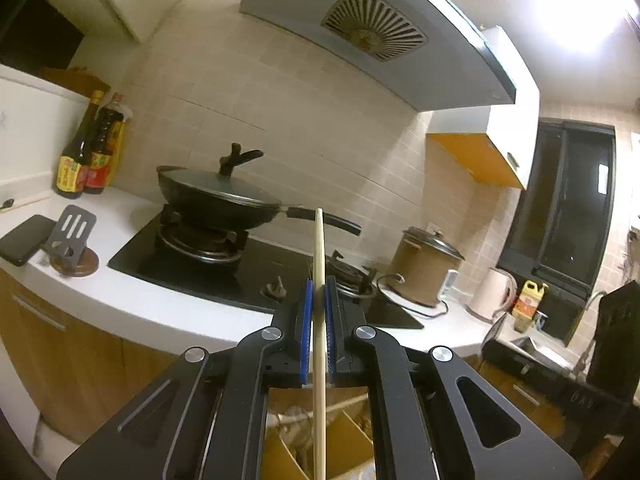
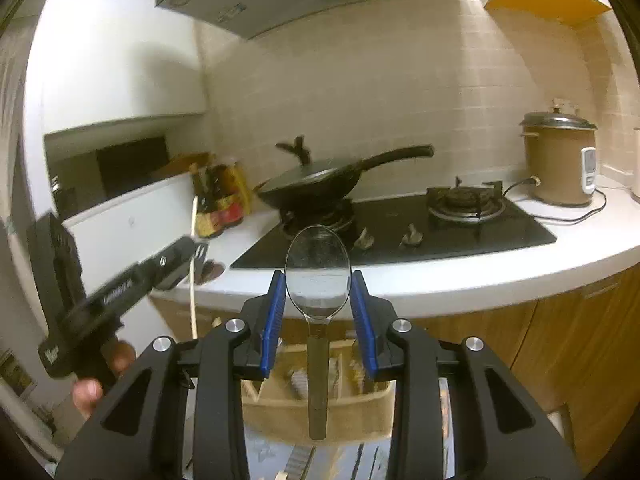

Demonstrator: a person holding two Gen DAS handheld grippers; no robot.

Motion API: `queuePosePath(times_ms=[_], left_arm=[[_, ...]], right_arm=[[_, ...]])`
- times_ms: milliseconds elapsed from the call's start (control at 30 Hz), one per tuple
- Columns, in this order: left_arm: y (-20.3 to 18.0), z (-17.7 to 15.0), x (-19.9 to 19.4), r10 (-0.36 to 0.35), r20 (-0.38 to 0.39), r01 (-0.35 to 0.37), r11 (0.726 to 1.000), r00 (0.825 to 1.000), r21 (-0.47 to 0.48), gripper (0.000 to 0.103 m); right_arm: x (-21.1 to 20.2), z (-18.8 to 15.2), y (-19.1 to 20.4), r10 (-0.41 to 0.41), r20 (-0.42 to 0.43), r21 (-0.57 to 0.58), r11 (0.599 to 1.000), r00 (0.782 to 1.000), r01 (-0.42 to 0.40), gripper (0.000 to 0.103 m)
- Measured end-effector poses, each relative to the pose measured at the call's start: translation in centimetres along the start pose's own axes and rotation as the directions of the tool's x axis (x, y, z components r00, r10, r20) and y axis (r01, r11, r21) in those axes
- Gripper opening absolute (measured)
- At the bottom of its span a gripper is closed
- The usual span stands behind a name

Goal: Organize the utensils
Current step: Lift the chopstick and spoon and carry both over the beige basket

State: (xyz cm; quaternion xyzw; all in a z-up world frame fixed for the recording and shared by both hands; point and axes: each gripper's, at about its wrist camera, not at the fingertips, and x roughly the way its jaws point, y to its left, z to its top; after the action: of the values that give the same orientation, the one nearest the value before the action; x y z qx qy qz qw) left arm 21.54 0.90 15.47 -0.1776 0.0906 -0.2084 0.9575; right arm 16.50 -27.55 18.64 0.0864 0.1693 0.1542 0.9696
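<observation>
Wooden chopstick (image 1: 319,280) pinched upright by the left gripper (image 1: 319,292); right gripper (image 2: 319,292) clamps the spoon (image 2: 318,272); lidded wok (image 1: 219,200) at ten o'clock.

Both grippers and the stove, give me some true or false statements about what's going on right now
1. The left gripper is shut on a chopstick. True.
2. The right gripper holds a fork. False: it grips a spoon by its bowl.
3. The wok has its lid on. True.
4. The rice cooker sits on a burner. False: it stands on the counter beside the stove.
5. The spoon's handle points down toward a divided box. True.
</observation>
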Motion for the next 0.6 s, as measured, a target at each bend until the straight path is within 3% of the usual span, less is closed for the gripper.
queuePosePath(times_ms=[200, 300, 600], left_arm=[[0.4, -0.4, 1.8, 0.069, 0.033, -0.07, 0.997, 0.997, 0.027, 0.004], [0.7, -0.9, 2.5, 0.132, 0.056, -0.134, 0.99, 0.99, 0.038, 0.004], [1.3, -2.7, 3.1, 0.217, 0.098, -0.222, 0.974, 0.971, 0.037, 0.004]], right_arm=[[2.4, 0.9, -1.0, -0.06, 0.025, -0.023, 0.998, 0.998, 0.061, 0.03], [3.6, 0.8, -1.2, -0.081, 0.035, -0.03, 0.996, 0.996, 0.082, 0.03], [6.5, -1.0, -1.8, -0.122, 0.031, -0.025, 0.992, 0.992, 0.123, 0.03]])
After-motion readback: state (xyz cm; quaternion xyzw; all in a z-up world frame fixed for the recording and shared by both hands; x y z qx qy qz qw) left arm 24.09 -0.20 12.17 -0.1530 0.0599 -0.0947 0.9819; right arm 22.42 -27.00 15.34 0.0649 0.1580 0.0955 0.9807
